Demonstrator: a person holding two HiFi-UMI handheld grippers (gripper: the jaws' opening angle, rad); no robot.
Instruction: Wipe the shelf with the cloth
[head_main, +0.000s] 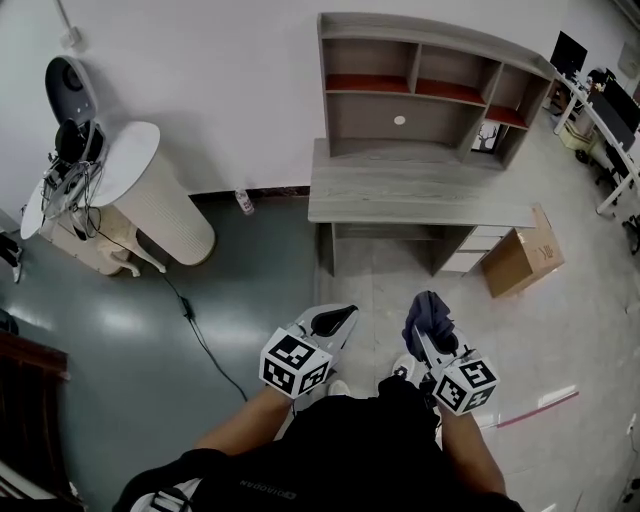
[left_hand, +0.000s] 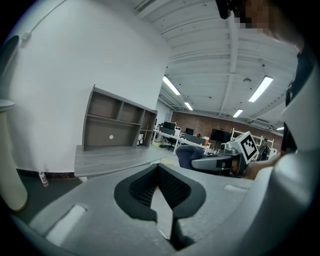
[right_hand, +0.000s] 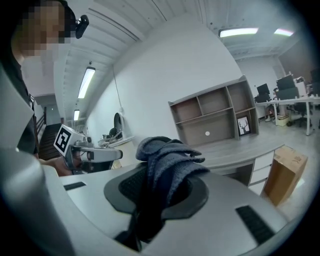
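A grey wooden shelf with open cubbies stands on a grey desk against the white wall; the same shelf shows in both gripper views. A dark blue cloth is bunched between the jaws of my right gripper, which is shut on it. My left gripper is held beside it at the same height, jaws closed together with nothing between them. Both grippers hang over the floor, well short of the desk.
A cardboard box sits on the floor right of the desk's white drawers. A white ribbed cylinder with a round top stands at left, with a black cable trailing across the floor. Office desks fill the far right.
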